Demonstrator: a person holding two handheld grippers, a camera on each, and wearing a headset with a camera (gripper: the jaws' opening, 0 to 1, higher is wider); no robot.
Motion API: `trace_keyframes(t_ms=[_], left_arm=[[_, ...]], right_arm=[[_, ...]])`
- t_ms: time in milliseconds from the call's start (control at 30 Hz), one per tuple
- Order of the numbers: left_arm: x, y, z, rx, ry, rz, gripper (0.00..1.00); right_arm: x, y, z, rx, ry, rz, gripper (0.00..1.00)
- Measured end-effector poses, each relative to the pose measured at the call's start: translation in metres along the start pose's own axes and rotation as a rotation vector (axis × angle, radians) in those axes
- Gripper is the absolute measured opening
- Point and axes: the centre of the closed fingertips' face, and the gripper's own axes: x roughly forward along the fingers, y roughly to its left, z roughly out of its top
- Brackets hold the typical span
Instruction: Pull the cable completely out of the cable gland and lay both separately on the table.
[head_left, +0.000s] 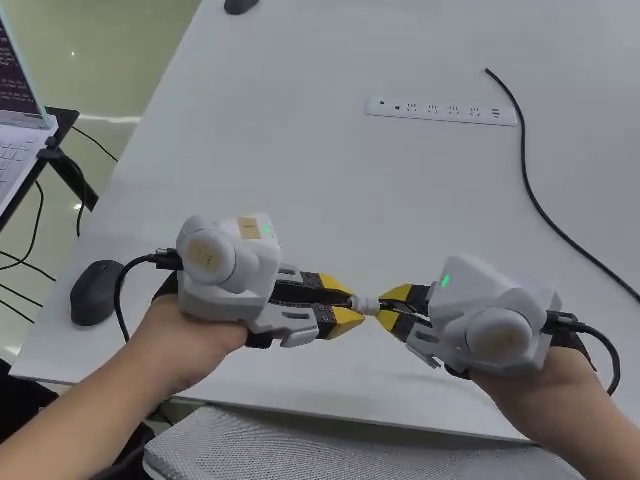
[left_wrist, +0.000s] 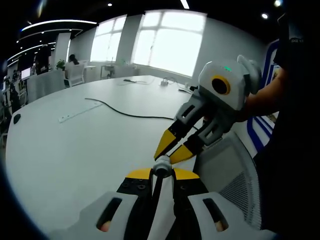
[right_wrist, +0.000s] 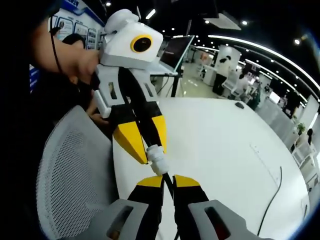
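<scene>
The white cable gland hung in the air above the near edge of the counter, between the two grippers. The left gripper had its yellow-tipped fingers pressed together on the gland. In the left gripper view the gland sat right at that gripper's own tips. The thin black cable ran out of the gland and went straight between the fingers of the right gripper, which were clamped on it just beside the gland. The cable end was still seated in the gland. The two sets of tips nearly met.

Farther back on the counter lay a white power strip and a long black cord. A dark mouse rested near the left edge, and a grey mesh chair stood below the grippers.
</scene>
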Motion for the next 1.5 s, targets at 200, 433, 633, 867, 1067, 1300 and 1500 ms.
trace_keyframes(t_ms=[200,433,633,867,1067,1300,1500], left_arm=[[0.000,0.001,0.003,0.001,-0.009,0.005,0.15],[-0.001,0.002,0.005,-0.004,-0.021,0.005,0.15],[-0.003,0.004,0.007,-0.006,-0.029,0.012,0.15],[-0.006,0.005,0.009,-0.018,-0.046,0.019,0.15],[-0.007,0.005,0.008,-0.020,-0.049,0.018,0.15],[-0.007,0.006,0.010,-0.024,-0.056,0.016,0.15],[-0.008,0.006,0.011,-0.025,-0.057,0.018,0.15]], right_arm=[[-0.004,-0.009,-0.010,0.080,0.014,-0.024,0.01],[-0.008,-0.016,-0.022,0.214,0.014,-0.049,0.01],[-0.010,-0.020,-0.033,0.294,0.025,-0.066,0.01],[-0.015,-0.024,-0.046,0.352,0.038,-0.084,0.00],[-0.020,-0.024,-0.060,0.404,0.050,-0.098,0.00],[-0.025,-0.027,-0.069,0.420,0.058,-0.127,0.00],[-0.028,-0.026,-0.079,0.422,0.071,-0.131,0.00]])
